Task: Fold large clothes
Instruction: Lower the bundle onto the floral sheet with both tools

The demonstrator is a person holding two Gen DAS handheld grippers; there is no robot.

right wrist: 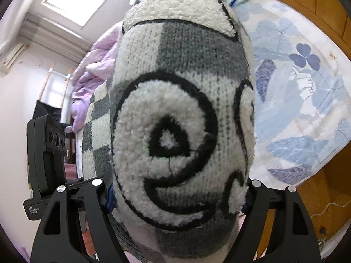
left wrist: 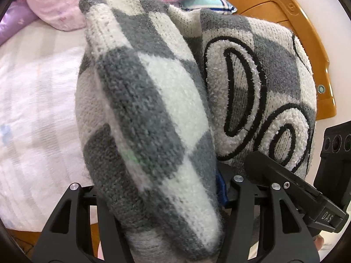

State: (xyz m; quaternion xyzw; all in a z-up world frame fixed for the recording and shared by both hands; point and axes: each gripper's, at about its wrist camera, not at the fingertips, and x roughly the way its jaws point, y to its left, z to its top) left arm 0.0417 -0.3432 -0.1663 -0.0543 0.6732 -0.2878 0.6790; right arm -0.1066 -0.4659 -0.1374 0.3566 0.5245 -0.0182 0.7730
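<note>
We see a bed with a pale striped sheet and a carved wooden headboard; purple bedding is heaped at its far edge. Above the bed hangs the grey-and-white checked sweater, bearing fluffy white letters outlined in black. The left claw is clamped on a thick fold of it, and the right claw grips the lettered part. Black housings read "DAS" and "Data Acquisition System".
</note>
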